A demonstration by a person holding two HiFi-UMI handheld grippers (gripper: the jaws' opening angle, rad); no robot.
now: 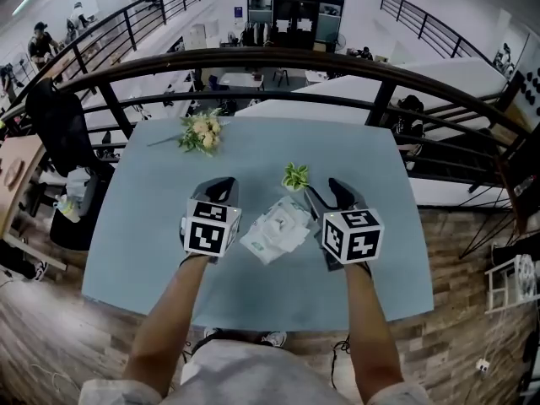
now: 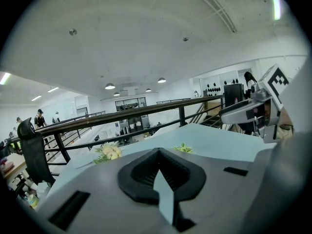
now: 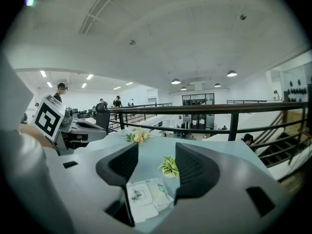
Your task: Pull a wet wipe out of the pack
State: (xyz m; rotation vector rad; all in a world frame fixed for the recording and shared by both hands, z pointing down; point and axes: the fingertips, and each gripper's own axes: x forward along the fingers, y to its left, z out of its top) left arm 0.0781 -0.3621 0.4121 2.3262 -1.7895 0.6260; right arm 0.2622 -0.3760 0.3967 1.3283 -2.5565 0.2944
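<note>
A white wet wipe pack (image 1: 277, 228) lies flat on the light blue table (image 1: 354, 150), between my two grippers. My left gripper (image 1: 221, 186) hovers just left of the pack with its black jaws closed together and nothing in them. In the left gripper view the pack is hidden and the left gripper (image 2: 157, 152) points over the table. My right gripper (image 1: 327, 194) is open just right of the pack. In the right gripper view the pack (image 3: 146, 196) shows low between the spread jaws of the right gripper (image 3: 157, 167), apart from both.
A small potted plant (image 1: 295, 176) stands just behind the pack. A pale flower bouquet (image 1: 202, 132) lies at the table's far left. A dark railing (image 1: 278, 57) curves along the far edge, with a drop beyond. The near table edge is by the person's arms.
</note>
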